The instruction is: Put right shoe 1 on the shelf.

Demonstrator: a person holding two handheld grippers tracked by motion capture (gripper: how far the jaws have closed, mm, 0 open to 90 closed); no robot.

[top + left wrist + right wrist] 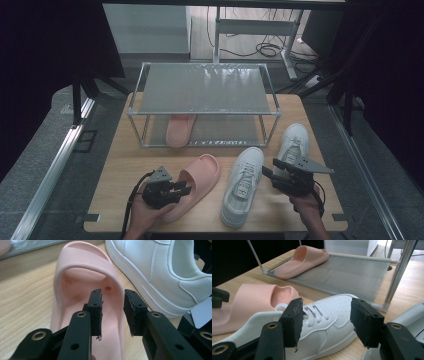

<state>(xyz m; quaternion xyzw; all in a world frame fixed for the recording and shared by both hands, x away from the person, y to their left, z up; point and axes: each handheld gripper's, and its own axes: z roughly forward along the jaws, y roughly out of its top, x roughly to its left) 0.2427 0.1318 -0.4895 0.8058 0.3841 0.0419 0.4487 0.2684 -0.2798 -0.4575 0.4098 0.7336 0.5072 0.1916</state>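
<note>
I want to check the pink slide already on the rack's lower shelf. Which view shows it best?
The right gripper view: the shelved pink slide lies whole and unobstructed on the lower shelf. The high view shows it partly hidden under the upper shelf. The left gripper view catches a sliver at its top-left corner.

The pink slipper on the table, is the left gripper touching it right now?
Cannot tell. In the left gripper view the left gripper stands open above the pink slipper, its pads not pressing it; no plain gap shows.

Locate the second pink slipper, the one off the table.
High view: pink slipper lies on the rack's lower shelf, left end, behind the other slipper.
</note>
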